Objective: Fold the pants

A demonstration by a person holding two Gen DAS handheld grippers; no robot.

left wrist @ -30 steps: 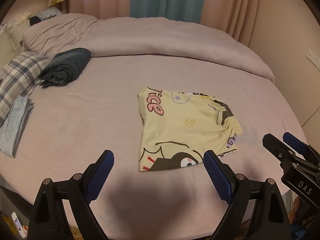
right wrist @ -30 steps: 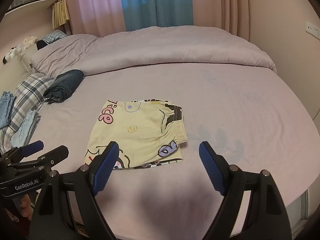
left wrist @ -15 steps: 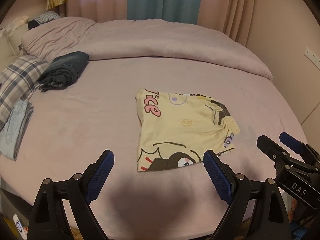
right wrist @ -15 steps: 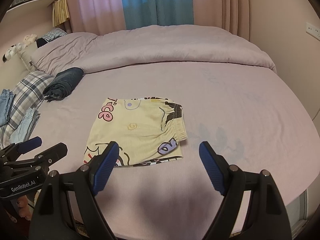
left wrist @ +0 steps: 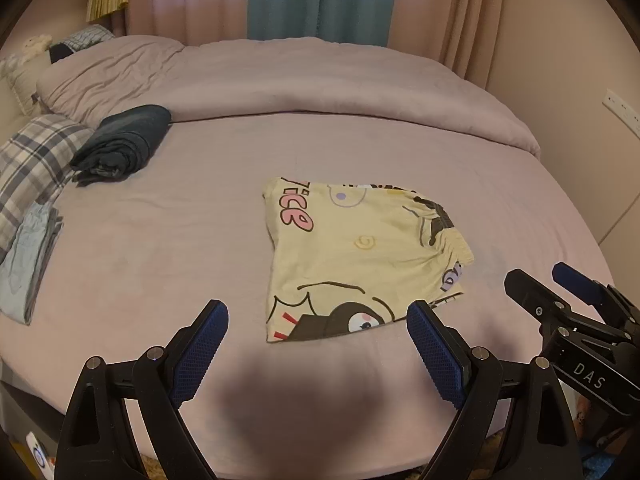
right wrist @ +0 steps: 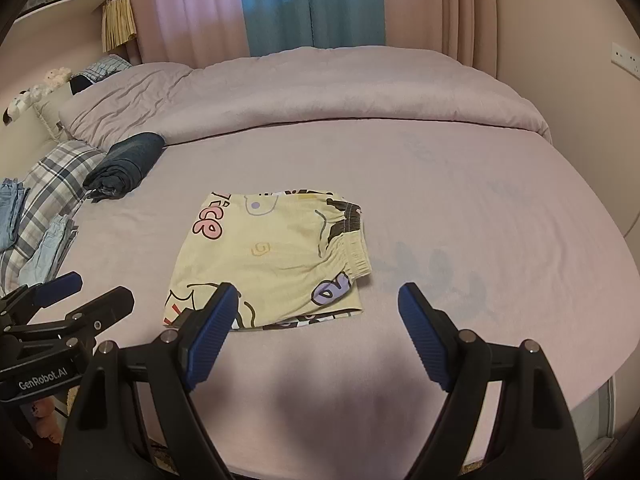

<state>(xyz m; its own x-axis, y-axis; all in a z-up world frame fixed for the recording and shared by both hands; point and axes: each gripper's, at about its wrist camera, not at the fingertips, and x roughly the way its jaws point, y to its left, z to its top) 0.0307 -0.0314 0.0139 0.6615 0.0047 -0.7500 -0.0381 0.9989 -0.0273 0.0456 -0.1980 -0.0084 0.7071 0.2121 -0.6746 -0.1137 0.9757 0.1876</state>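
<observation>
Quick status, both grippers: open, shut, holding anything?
Left gripper: open, empty, short of the folded yellow cartoon-print pants.
Right gripper: open, empty.

Pale mauve bed with a rumpled duvet across its far side. Rolled dark garment near the left edge, just beside a plaid cloth and folded light-blue jeans. Pink and teal curtains behind.
</observation>
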